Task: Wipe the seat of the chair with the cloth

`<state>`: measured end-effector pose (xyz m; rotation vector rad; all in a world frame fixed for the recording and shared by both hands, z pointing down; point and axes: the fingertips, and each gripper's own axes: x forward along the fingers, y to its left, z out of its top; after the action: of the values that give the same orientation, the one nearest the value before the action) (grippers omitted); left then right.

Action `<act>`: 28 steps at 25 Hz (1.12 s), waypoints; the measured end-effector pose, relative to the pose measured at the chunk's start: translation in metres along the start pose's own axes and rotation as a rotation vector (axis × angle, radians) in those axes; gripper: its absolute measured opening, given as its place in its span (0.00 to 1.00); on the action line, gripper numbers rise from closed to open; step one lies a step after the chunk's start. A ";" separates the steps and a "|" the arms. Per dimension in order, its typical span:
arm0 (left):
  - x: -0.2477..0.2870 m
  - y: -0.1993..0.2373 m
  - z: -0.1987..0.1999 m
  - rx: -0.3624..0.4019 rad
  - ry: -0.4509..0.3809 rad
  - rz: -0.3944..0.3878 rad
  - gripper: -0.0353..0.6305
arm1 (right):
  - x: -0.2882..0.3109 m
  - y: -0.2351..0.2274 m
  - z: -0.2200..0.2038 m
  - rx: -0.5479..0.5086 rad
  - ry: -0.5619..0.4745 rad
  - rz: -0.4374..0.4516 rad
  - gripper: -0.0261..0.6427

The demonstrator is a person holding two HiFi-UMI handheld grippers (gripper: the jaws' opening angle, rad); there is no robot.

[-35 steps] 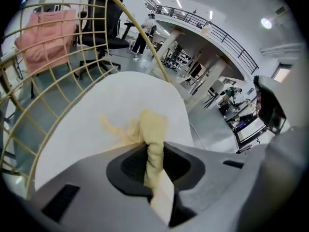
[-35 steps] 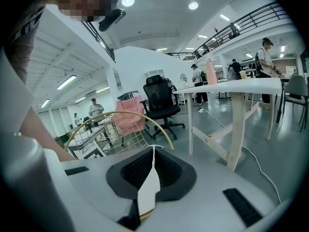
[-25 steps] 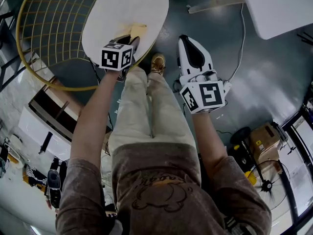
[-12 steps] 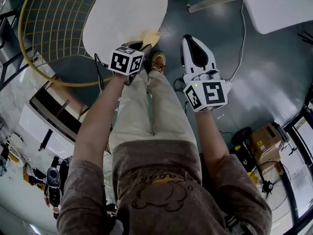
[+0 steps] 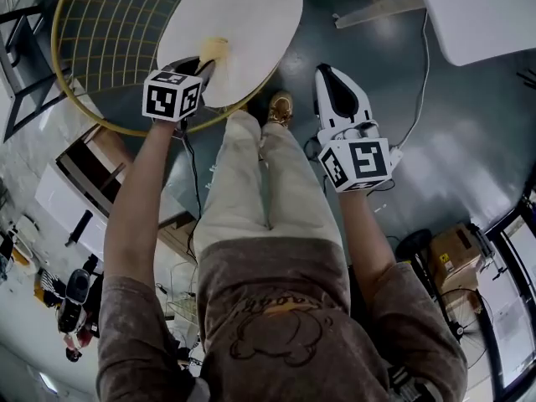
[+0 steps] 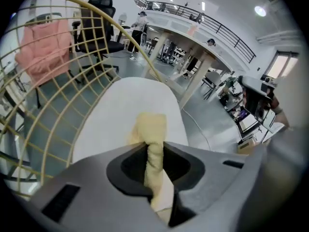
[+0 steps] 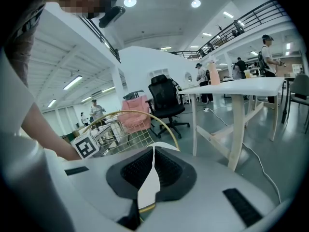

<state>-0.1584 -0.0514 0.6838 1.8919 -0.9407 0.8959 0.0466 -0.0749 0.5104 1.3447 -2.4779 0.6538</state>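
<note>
The chair has a white round seat (image 5: 243, 15) and a gold wire back (image 5: 109, 32). A pale yellow cloth (image 5: 212, 53) lies bunched on the seat near its front edge, and my left gripper (image 5: 198, 64) is shut on it. In the left gripper view the cloth (image 6: 150, 129) sticks out of the jaws and touches the seat (image 6: 116, 115). My right gripper (image 5: 330, 70) hangs over the floor to the right of the chair, shut with nothing in it. In the right gripper view the right gripper (image 7: 153, 151) has its jaws together, and the chair's gold rim (image 7: 145, 116) shows beyond them.
A white table (image 5: 481, 11) stands at the upper right, with a cable (image 5: 414, 90) trailing on the grey floor. The person's legs and a shoe (image 5: 280, 107) are just in front of the seat. A cardboard box (image 5: 452, 245) sits at the right. A black office chair (image 7: 166, 103) stands farther off.
My left gripper has carried the cloth from the seat's front edge leftward and farther onto the seat. The right gripper has hardly moved.
</note>
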 end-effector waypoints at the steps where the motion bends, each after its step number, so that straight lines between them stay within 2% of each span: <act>1: -0.009 0.012 0.001 -0.009 -0.005 0.023 0.17 | 0.001 0.002 0.000 -0.001 0.002 0.006 0.09; 7: -0.055 0.076 0.013 -0.045 -0.038 0.149 0.17 | 0.012 0.015 0.001 -0.015 0.012 0.046 0.09; 10: -0.070 0.101 0.020 -0.087 -0.054 0.199 0.17 | 0.017 0.019 0.001 -0.020 0.017 0.058 0.09; 12: -0.073 0.116 0.014 -0.115 -0.034 0.227 0.17 | 0.021 0.021 0.002 -0.023 0.020 0.064 0.09; 14: -0.070 0.124 0.007 -0.102 0.008 0.246 0.17 | 0.024 0.021 0.001 -0.024 0.024 0.067 0.09; 16: -0.063 0.126 0.003 -0.068 0.043 0.254 0.17 | 0.026 0.022 0.000 -0.023 0.030 0.069 0.09; 18: -0.057 0.128 0.000 -0.066 0.058 0.265 0.17 | 0.028 0.023 -0.003 -0.022 0.037 0.070 0.09; 22: -0.042 0.133 -0.011 -0.112 0.082 0.279 0.17 | 0.029 0.019 -0.007 -0.017 0.046 0.061 0.09; 28: -0.025 0.122 -0.023 -0.177 0.070 0.233 0.17 | 0.028 0.009 -0.010 -0.020 0.054 0.041 0.09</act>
<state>-0.2797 -0.0709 0.7155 1.6140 -1.1743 0.9738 0.0242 -0.0862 0.5278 1.2549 -2.4688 0.6640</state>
